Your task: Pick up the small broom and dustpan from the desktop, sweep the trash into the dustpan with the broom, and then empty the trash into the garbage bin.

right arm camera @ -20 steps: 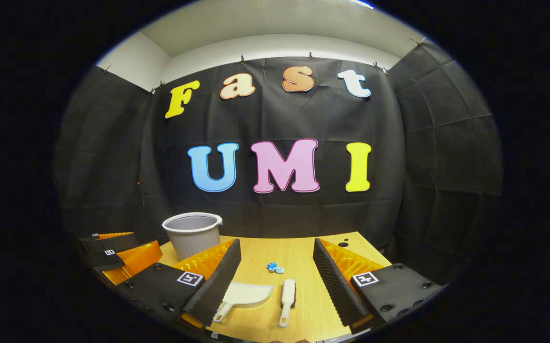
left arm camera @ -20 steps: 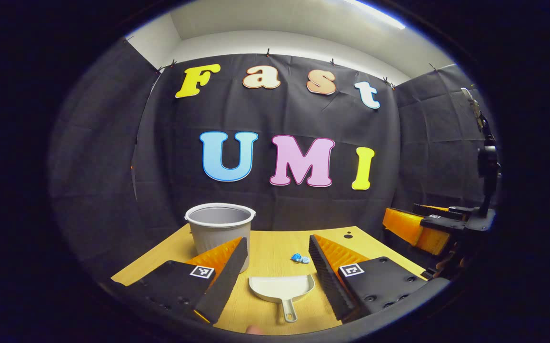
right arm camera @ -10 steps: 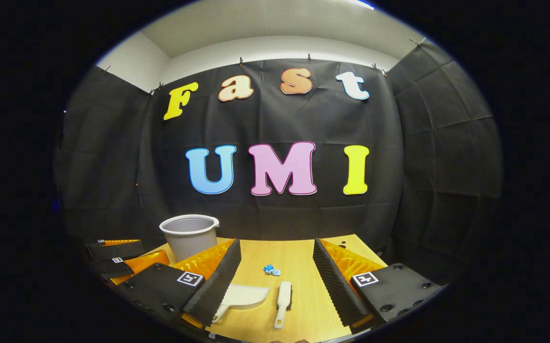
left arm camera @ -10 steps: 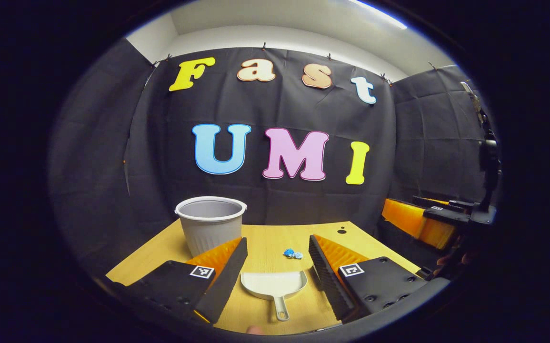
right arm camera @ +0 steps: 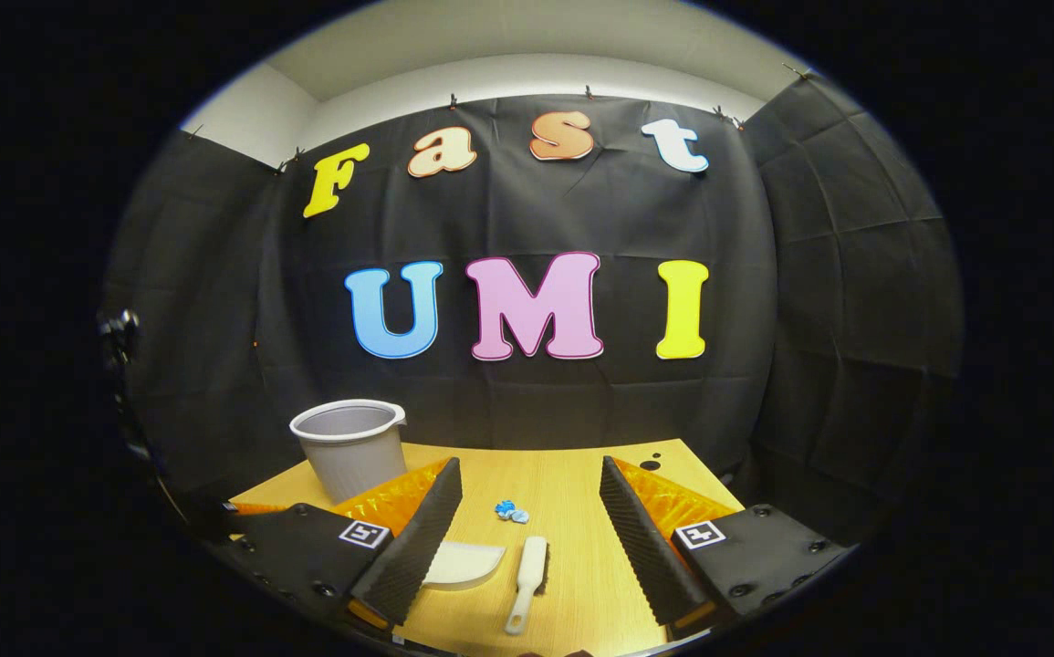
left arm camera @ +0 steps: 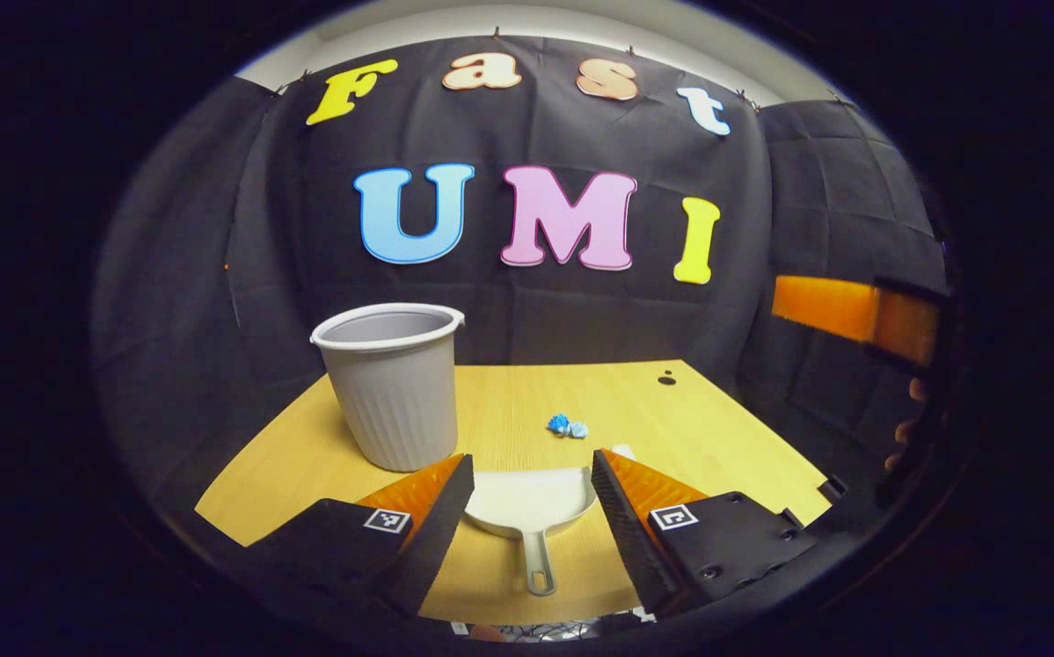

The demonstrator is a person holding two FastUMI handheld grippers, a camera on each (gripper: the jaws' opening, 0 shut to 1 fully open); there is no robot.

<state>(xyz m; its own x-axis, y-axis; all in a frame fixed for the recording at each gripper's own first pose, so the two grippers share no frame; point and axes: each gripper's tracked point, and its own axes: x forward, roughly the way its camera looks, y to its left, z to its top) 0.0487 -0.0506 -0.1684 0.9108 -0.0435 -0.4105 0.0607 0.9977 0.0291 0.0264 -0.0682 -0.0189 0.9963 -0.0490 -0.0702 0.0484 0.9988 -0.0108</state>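
Note:
A white dustpan (left arm camera: 527, 504) lies on the wooden desktop (left arm camera: 727, 438), its handle pointing toward me, between the fingers of my left gripper (left arm camera: 527, 474), which stands open above it. A small blue scrap of trash (left arm camera: 567, 426) rests just beyond the pan. The grey garbage bin (left arm camera: 391, 383) stands upright at the left. In the right gripper view a white small broom (right arm camera: 527, 571) lies on the desktop (right arm camera: 572, 484) between the fingers of my right gripper (right arm camera: 531, 479), which is open. The dustpan (right arm camera: 464, 564) is partly hidden behind its left finger; the trash (right arm camera: 512, 512) and bin (right arm camera: 349, 447) lie farther off.
The right gripper (left arm camera: 855, 315) and a hand hover past the desktop's right edge in the left gripper view. Two small dark holes (left arm camera: 667, 378) sit near the desktop's far right corner. Black cloth walls close the booth behind and on both sides.
My left gripper has dropped and moved forward, so the dustpan now sits between its fingers and the bin looms larger. My right gripper has shifted slightly toward the broom.

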